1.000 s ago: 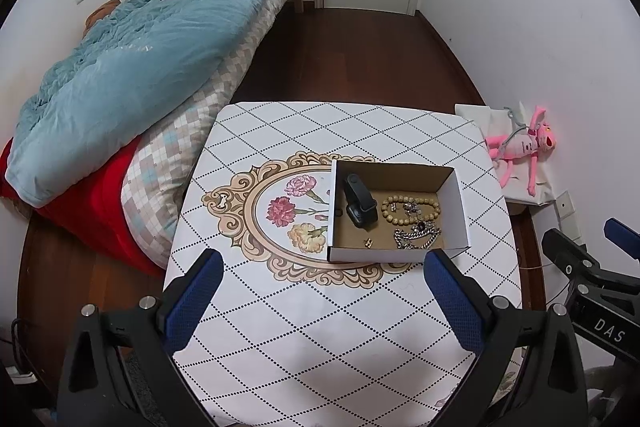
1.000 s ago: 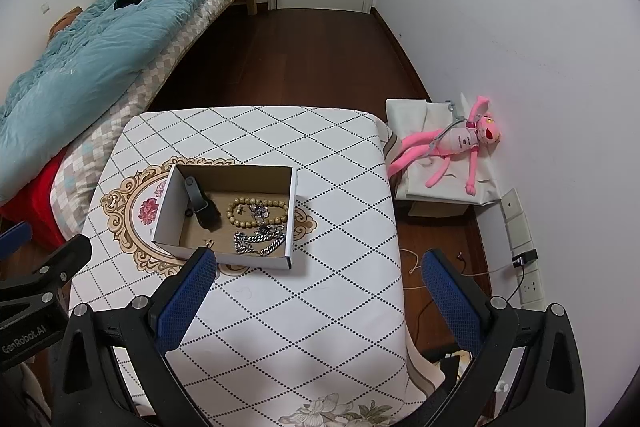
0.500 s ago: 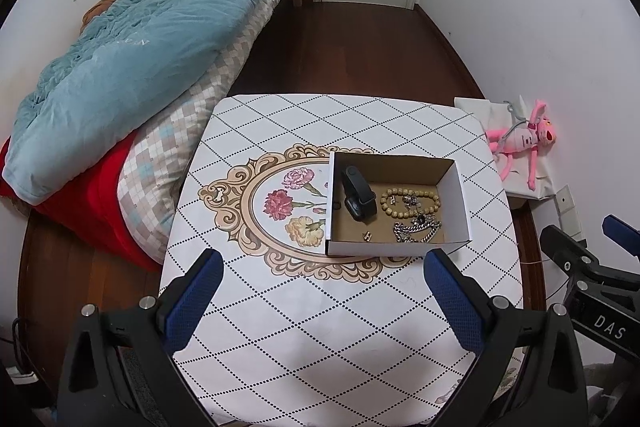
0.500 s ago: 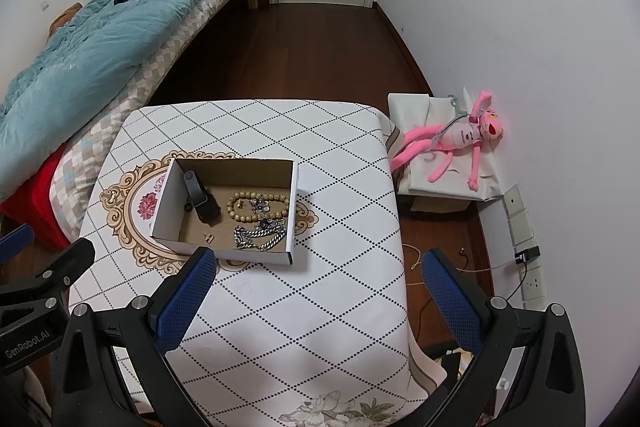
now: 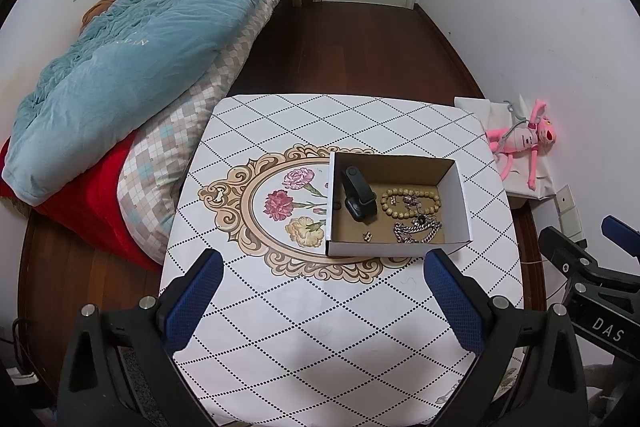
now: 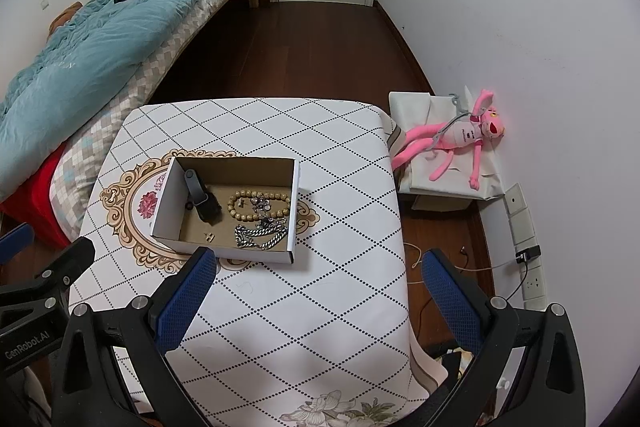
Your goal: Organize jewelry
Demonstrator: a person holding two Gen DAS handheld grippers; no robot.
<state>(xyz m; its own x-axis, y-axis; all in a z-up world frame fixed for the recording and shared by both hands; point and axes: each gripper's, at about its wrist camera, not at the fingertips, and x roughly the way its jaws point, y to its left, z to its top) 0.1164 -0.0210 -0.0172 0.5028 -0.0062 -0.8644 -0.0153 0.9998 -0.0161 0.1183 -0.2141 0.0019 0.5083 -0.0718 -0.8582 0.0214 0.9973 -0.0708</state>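
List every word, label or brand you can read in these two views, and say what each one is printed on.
"DAS" on the right gripper's black body, seen from the left wrist view.
"GenRobot.AI" on the left gripper's black body, seen from the right wrist view.
Pale lettering on the blue duvet: too faint to read.
Print on the pink plush toy's chest: too small.

The left tool point(image 5: 322, 291) has black angular arms, silver screws and blue mesh-textured pads point(image 5: 452, 301). The right tool point(image 6: 316, 287) looks alike. White "DAS" and "GenRobot.AI" markings sit on their black housings.
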